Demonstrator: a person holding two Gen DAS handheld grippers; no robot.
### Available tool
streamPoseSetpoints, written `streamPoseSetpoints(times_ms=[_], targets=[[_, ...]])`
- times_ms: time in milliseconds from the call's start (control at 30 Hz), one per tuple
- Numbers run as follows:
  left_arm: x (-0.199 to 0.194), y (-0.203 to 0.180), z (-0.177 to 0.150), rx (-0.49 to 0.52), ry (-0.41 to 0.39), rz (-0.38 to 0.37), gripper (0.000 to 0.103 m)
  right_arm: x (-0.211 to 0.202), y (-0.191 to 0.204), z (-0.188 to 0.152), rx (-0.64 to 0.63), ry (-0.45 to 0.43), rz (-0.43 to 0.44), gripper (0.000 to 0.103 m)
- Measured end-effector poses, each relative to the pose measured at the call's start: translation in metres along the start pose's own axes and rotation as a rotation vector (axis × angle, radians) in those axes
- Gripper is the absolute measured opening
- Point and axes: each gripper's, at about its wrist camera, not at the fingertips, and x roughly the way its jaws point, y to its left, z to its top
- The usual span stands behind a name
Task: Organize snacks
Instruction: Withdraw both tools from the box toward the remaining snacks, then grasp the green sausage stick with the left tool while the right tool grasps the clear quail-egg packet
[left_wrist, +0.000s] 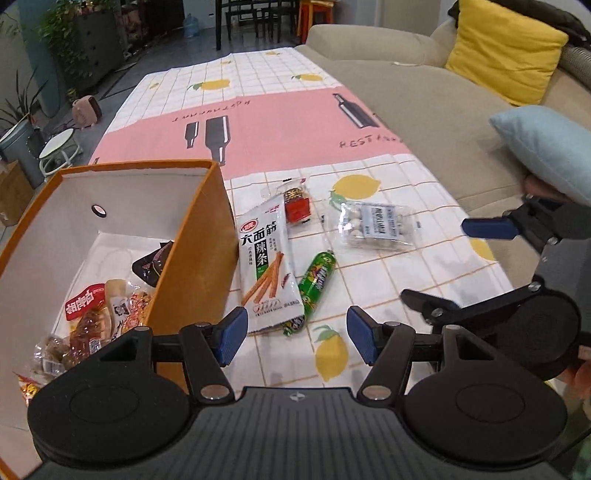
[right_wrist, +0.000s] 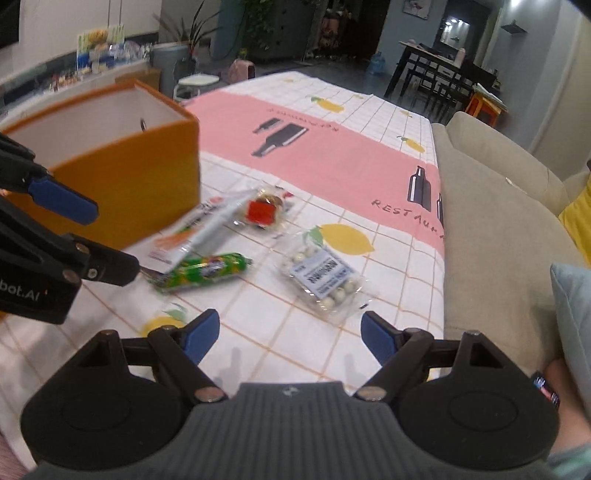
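Orange box (left_wrist: 192, 236) part-filled; both grippers, left gripper (left_wrist: 293, 334) and right gripper (right_wrist: 290, 338), released, empty. Best: straddle green sausage (left_wrist: 317, 282) squarely before clenching.

Even, soft indoor light falls on the tablecloth (left_wrist: 280, 122), leaving only faint shadows beneath the packets, while the room behind stays dim — a bright lit patch (right_wrist: 456, 27) glows at the far wall in the right wrist view. Fisheye distortion bows the sofa (left_wrist: 424, 96) and darkens the corners. The left wrist view is sharp; the right is motion-blurred — most visibly on the green sausage (right_wrist: 207, 271).
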Motion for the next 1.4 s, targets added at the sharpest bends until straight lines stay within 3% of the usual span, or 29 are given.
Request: streamPoseSetpoints(times_ms=[233, 367, 733, 900, 1000, 1067, 1200, 1400], targets=[[0.028, 0.003, 0.014, -0.078, 0.013, 0.019, 0.073, 0.030, -0.016, 0.006, -0.123, 0.005, 0.007, 0.084], [0.045, -0.002, 0.023, -0.070, 0.032, 0.050, 0.072, 0.045, -0.021, 0.015, -0.175, -0.004, 0.031, 0.089], [0.088, -0.012, 0.036, -0.083, 0.123, 0.113, 0.071, 0.088, -0.031, 0.019, -0.128, 0.035, 0.101, 0.090], [0.094, -0.012, 0.037, -0.084, 0.118, 0.121, 0.071, 0.092, -0.024, 0.019, -0.124, 0.025, 0.134, 0.086], [0.094, -0.012, 0.036, -0.077, 0.107, 0.103, 0.066, 0.089, -0.020, 0.019, -0.143, 0.017, 0.128, 0.074], [0.092, -0.010, 0.035, -0.089, 0.096, 0.097, 0.061, 0.086, -0.017, 0.019, -0.160, 0.011, 0.106, 0.057], [0.084, -0.007, 0.032, -0.079, 0.083, 0.094, 0.038, 0.080, -0.011, 0.019, -0.183, 0.007, 0.062, 0.036], [0.070, 0.003, 0.020, -0.110, 0.059, 0.051, 0.029, 0.066, 0.003, 0.012, -0.201, -0.022, 0.061, 0.001]])
